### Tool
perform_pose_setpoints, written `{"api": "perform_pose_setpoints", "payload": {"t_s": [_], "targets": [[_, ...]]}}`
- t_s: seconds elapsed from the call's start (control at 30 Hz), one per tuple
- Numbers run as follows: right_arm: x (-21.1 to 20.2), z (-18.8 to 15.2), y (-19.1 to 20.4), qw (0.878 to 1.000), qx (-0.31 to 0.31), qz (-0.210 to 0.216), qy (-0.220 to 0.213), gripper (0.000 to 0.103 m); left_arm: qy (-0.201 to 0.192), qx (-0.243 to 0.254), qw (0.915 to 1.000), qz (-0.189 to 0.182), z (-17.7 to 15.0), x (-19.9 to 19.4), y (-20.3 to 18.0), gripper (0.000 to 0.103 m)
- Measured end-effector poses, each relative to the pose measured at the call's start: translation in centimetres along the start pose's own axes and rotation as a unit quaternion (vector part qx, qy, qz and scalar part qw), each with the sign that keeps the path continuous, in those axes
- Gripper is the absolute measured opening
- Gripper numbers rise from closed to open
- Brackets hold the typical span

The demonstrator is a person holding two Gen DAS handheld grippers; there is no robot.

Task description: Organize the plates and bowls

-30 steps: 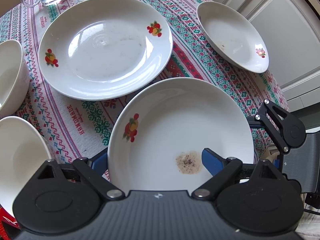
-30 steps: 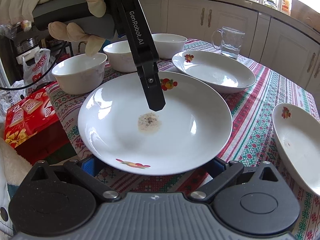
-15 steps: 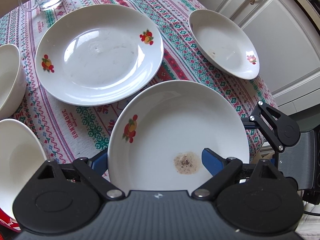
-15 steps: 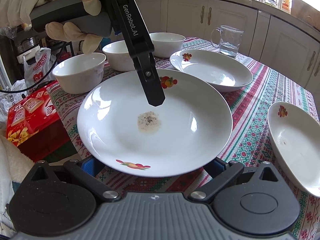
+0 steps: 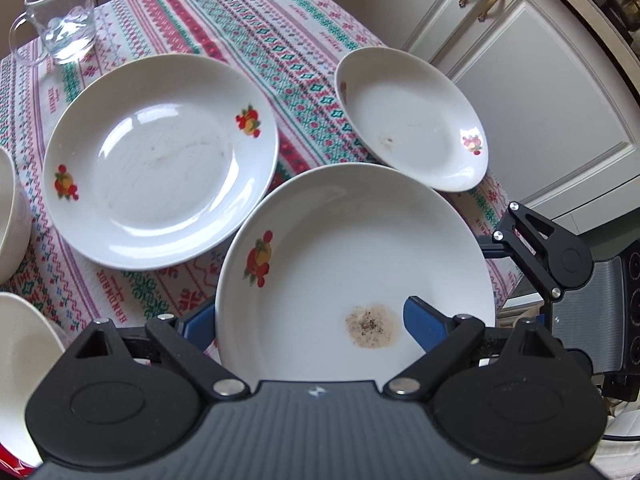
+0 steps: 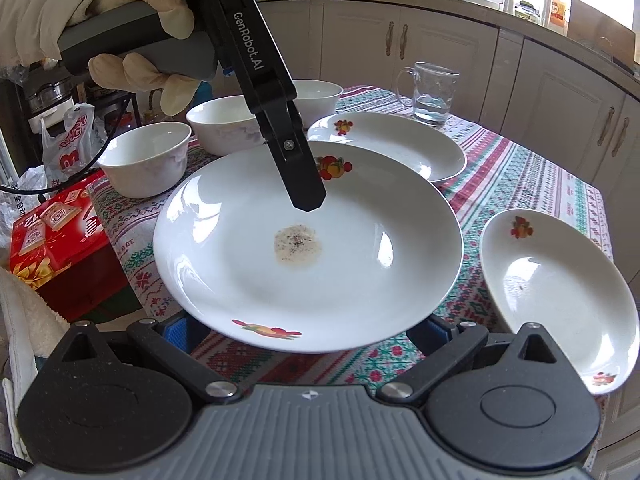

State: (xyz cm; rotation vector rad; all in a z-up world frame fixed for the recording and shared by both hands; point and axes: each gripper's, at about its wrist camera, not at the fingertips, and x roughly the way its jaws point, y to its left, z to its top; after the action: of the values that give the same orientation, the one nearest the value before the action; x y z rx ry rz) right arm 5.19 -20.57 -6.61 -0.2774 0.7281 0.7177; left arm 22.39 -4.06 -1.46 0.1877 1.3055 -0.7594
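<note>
A white plate with a fruit motif and a brown stain is held above the tablecloth. My left gripper is shut on its rim, one finger over the plate, one under; its upper finger shows in the right wrist view. My right gripper is open, its blue pads on either side of the plate's near rim, apparently below it. A second large plate lies behind. A small deep plate lies at the right. White bowls stand at the left.
A glass mug with a little water stands at the far side of the patterned tablecloth. A red box sits below the table's left edge. Kitchen cabinets stand beyond the table.
The stained plate has risen and shifted right with both grippers; the table and other dishes look farther away. The grips look unchanged.
</note>
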Motion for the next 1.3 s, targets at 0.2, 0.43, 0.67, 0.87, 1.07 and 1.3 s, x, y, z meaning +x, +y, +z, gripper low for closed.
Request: {"api": "perform_pose_setpoints", "payload": {"t_s": [0.2, 0.43, 0.67, 0.87, 1.07, 1.3], "targets": [[-0.9, -0.2, -1.4, 1.0, 0.005, -0.009, -0.003, 0.103, -0.004, 0.01, 0.9999, -0.006, 1.5, 0.3, -1.2, 0.094], [-1.7, -0.5, -3.0, 1.0, 0.009, -0.024, -0.005, 0.103, -0.004, 0.02, 0.9997, -0.01, 3.5, 1.0, -2.2, 0.094], [-2.4, -0.8, -5.0, 0.999, 0.02, -0.042, -0.009, 0.103, -0.001, 0.03, 0.9994, -0.017, 5.7, 2.0, -3.2, 0.094], [-2.8, -1.3, -6.8, 0.998, 0.034, -0.059, -0.012, 0.103, -0.003, 0.042, 0.9989, -0.023, 7.8, 3.1, -4.2, 0.094], [-3.0, -1.9, -8.3, 0.996, 0.044, -0.076, -0.011, 0.103, -0.001, 0.06, 0.9979, -0.023, 9.7, 4.2, -5.5, 0.094], [-3.7, -2.5, -10.0, 0.993, 0.059, -0.101, -0.012, 0.103, -0.005, 0.083, 0.996, -0.031, 12.1, 5.3, -6.8, 0.094]]}}
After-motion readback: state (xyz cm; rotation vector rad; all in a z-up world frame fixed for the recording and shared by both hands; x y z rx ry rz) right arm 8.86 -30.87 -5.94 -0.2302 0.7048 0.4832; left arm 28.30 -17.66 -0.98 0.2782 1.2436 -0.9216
